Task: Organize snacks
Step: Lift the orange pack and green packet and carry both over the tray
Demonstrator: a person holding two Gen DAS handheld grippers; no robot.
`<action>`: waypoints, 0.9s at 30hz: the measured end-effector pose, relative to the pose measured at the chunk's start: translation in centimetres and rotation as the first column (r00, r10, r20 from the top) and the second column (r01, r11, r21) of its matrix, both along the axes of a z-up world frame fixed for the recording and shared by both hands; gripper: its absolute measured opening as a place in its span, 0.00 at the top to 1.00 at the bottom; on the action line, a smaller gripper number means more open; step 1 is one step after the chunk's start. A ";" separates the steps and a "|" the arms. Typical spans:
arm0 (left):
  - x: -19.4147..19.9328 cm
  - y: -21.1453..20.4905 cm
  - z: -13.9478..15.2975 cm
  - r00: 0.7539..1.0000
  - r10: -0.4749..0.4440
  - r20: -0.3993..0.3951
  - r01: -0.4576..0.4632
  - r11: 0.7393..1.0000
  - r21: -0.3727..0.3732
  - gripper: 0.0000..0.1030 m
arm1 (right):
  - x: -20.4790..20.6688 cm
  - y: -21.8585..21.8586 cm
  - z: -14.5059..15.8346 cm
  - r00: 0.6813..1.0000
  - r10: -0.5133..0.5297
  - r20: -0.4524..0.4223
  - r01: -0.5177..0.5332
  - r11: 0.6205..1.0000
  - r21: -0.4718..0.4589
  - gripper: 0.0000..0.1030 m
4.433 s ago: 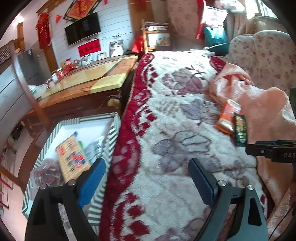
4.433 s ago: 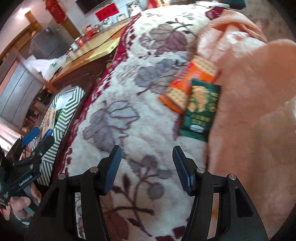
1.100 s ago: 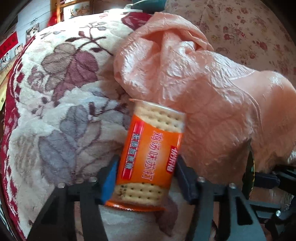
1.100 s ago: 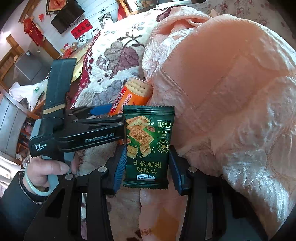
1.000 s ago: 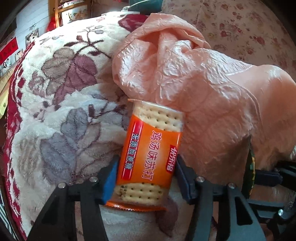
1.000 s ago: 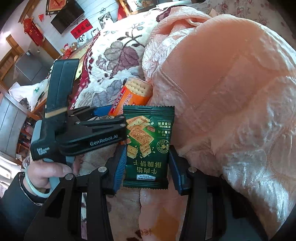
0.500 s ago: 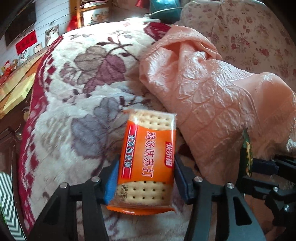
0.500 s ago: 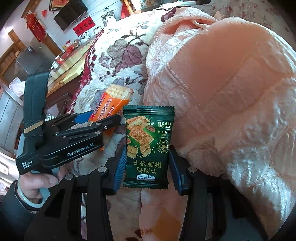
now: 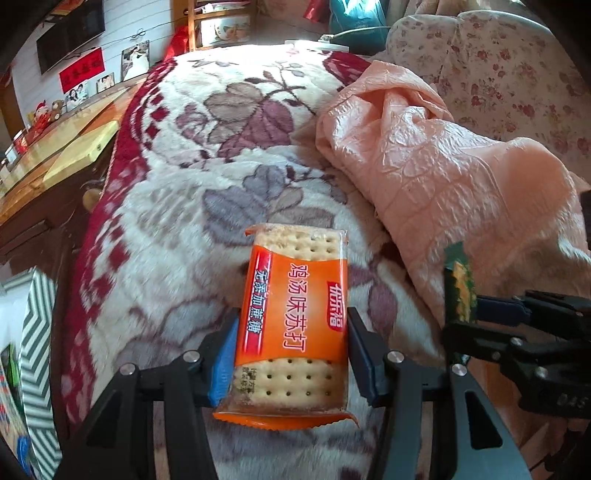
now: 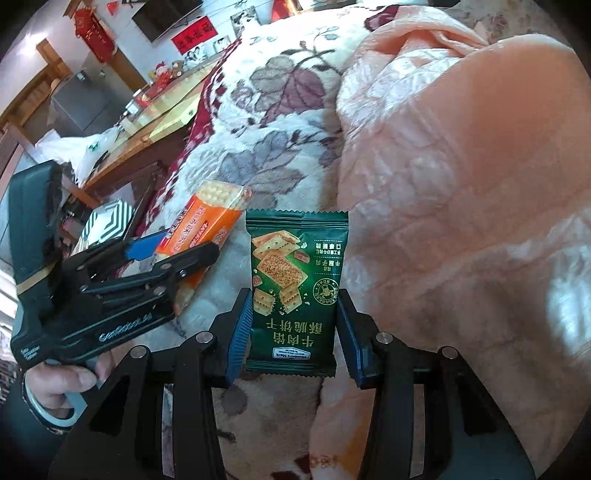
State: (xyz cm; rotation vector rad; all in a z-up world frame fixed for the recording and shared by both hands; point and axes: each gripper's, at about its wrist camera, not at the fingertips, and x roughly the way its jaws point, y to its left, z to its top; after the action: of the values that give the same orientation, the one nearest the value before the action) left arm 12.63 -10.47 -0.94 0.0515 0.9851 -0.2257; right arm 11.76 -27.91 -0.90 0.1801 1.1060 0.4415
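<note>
Between blue pads, orange cracker pack [image 9: 295, 325] lengthwise

My left gripper [image 9: 291, 354] clamped on the orange cracker pack [image 9: 295, 317], my right gripper [image 10: 293, 332] clamped on the green biscuit packet [image 10: 295, 288], both angled downward, side by side

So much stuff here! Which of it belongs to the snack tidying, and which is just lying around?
Part of the job:
- orange soda-cracker packet, gripped in the left gripper
- dark green biscuit packet, gripped in the right gripper
- green-and-white striped cardboard box, probably the container

Just lying about:
- floral plush blanket
- crumpled peach quilt
- wooden table
- wall television
</note>
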 end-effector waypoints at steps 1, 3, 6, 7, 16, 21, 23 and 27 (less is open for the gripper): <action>-0.5 0.3 0.1 1.000 0.007 0.000 -0.007 1.000 -0.005 0.45 | -0.1 0.2 -0.1 1.000 0.007 -0.002 -0.007 1.000 -0.001 0.58; -1.4 1.1 0.3 1.000 0.027 0.002 -0.027 1.000 -0.013 0.45 | -0.4 0.8 -0.3 1.000 0.020 -0.008 -0.020 1.000 -0.002 0.58; -2.7 2.4 0.8 0.999 0.052 0.009 -0.052 0.998 -0.018 0.45 | -1.1 1.8 -0.6 0.999 0.039 -0.012 -0.039 0.999 -0.001 0.58; -3.1 2.9 0.9 0.998 0.061 0.012 -0.061 0.998 -0.017 0.45 | -1.4 2.2 -0.7 0.999 0.047 -0.013 -0.047 0.999 -0.001 0.58; -6.7 7.5 2.1 0.986 0.164 0.041 -0.164 0.986 -0.008 0.45 | -3.2 6.7 -0.2 0.991 0.131 0.004 -0.131 0.991 -0.013 0.58; -8.3 10.0 2.7 0.974 0.216 0.062 -0.217 0.976 -0.003 0.45 | -3.8 9.2 0.0 0.984 0.177 0.003 -0.177 0.984 -0.017 0.58; -8.9 11.0 2.9 0.969 0.236 0.066 -0.236 0.972 -0.002 0.45 | -4.1 10.4 0.4 0.980 0.200 0.011 -0.200 0.980 -0.020 0.58; -10.0 13.0 3.3 0.958 0.277 0.076 -0.277 0.961 -0.008 0.45 | -4.4 13.0 1.3 0.966 0.256 0.027 -0.255 0.967 -0.029 0.58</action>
State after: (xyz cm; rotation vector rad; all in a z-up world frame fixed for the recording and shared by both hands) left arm 2.63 2.50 2.39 -0.0749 0.9048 0.0357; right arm 7.38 -14.89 0.43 0.0075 1.1090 0.6580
